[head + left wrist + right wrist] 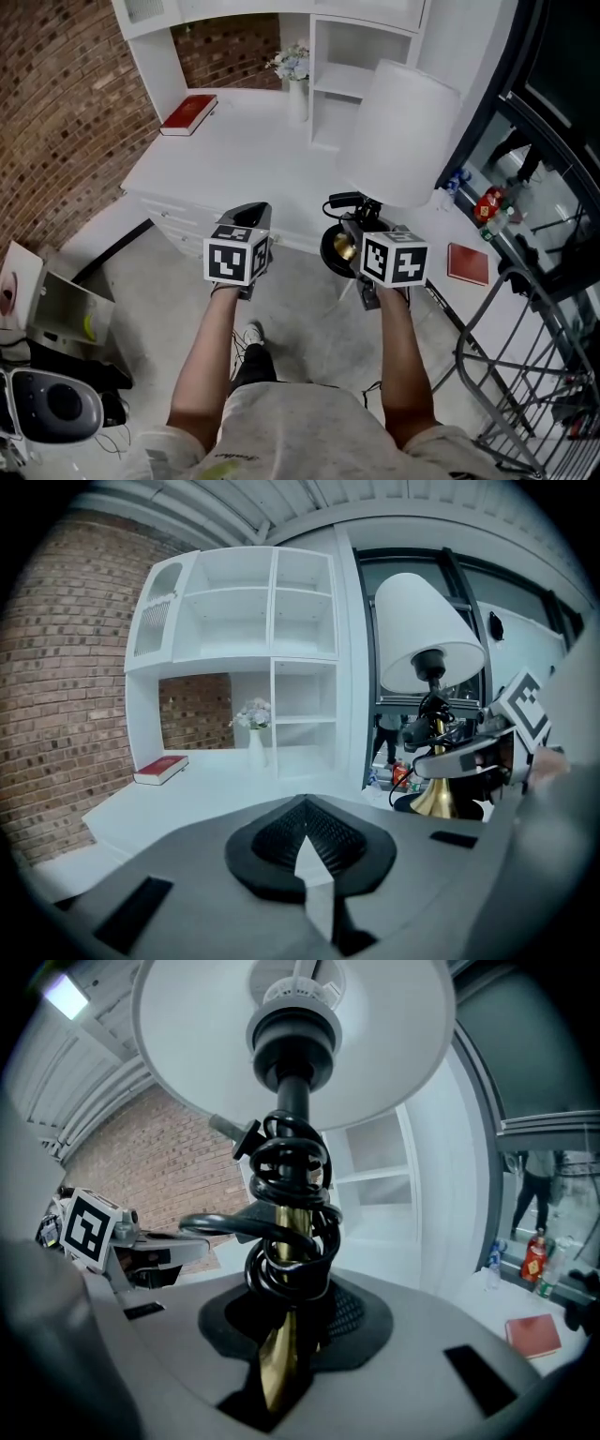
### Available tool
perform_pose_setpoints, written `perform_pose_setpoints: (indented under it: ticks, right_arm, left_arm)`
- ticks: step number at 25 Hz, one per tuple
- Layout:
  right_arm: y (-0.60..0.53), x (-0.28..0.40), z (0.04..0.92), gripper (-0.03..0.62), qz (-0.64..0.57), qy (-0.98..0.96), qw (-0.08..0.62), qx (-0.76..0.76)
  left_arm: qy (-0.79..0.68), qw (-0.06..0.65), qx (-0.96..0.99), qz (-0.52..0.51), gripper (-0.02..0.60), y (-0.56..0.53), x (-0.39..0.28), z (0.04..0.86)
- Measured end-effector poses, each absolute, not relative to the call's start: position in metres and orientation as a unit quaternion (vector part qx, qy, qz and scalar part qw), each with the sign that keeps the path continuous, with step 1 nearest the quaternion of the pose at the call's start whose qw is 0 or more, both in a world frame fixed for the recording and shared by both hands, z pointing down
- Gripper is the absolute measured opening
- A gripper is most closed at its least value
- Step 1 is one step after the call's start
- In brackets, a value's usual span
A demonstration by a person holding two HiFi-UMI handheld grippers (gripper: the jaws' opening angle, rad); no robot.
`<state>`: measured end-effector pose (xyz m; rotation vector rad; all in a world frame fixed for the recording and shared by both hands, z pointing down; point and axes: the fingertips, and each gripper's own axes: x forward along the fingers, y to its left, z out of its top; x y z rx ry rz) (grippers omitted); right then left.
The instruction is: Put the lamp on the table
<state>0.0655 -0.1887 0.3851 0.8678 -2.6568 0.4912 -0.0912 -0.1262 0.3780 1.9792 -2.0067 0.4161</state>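
Step in hand: carrying the lamp (398, 131) to the table (244, 141); judged from the scene, it is lifted but not yet set down.
Lamp: in the air over the floor, just short of the table's near edge and toward its right end, close to upright in the left gripper view.
Right gripper (349, 234): clamped on the lamp's brass stem (281, 1372), low down, under the black cord (286, 1241) coiled round it.
Left gripper (251, 214): pinched together with nothing in it, held to the left of the lamp and apart from it.
Table: the broad middle is bare; a red book (188, 113) lies at the far left, and a vase (297, 94) stands at the far side beside the shelves (347, 75).
Where to aim: the bare middle, nearer than the vase, so the wide shade (291, 1044) stays off the shelves.
How to carry: hold the stem upright; the shade makes the lamp top-heavy, and a thin smooth stem could twist in the jaws.
How to set down: bring the dark base (336, 251) fully past the near edge, lower it flat, and let go only once it sits firm.
Watch for: the cord slipping off the stem and catching under the base.
Spare hand: the left gripper could steady the stem if the lamp leans.
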Motion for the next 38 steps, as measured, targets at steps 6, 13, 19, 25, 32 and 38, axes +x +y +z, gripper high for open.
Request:
perform_pose_setpoints:
  ticks: [6,13,19,25,32,38]
  right_arm:
    - [-0.212,0.028,0.381,0.087,0.167,-0.921,0.147,0.320]
    - [-0.241,-0.016,0.374,0.086,0.177,-0.910,0.139,0.349]
    - [-0.266,-0.046,0.364,0.085,0.178,-0.897,0.135,0.381]
    - [-0.282,-0.064,0.358,0.083,0.180,-0.884,0.130,0.411]
    - [-0.288,-0.077,0.358,0.083,0.187,-0.873,0.125,0.434]
    - [-0.289,-0.086,0.355,0.083,0.185,-0.867,0.123,0.446]
  left_arm:
    - [-0.683,0.145,0.701,0.143,-0.006,-0.156,-0.132,0.378]
    - [-0.658,0.142,0.724,0.148,-0.006,-0.196,-0.181,0.370]
    - [-0.631,0.139,0.748,0.152,-0.006,-0.231,-0.213,0.364]
    - [-0.602,0.137,0.771,0.157,-0.006,-0.256,-0.231,0.364]
    - [-0.584,0.136,0.785,0.156,-0.006,-0.270,-0.248,0.366]
    - [-0.568,0.133,0.798,0.150,-0.006,-0.278,-0.255,0.363]
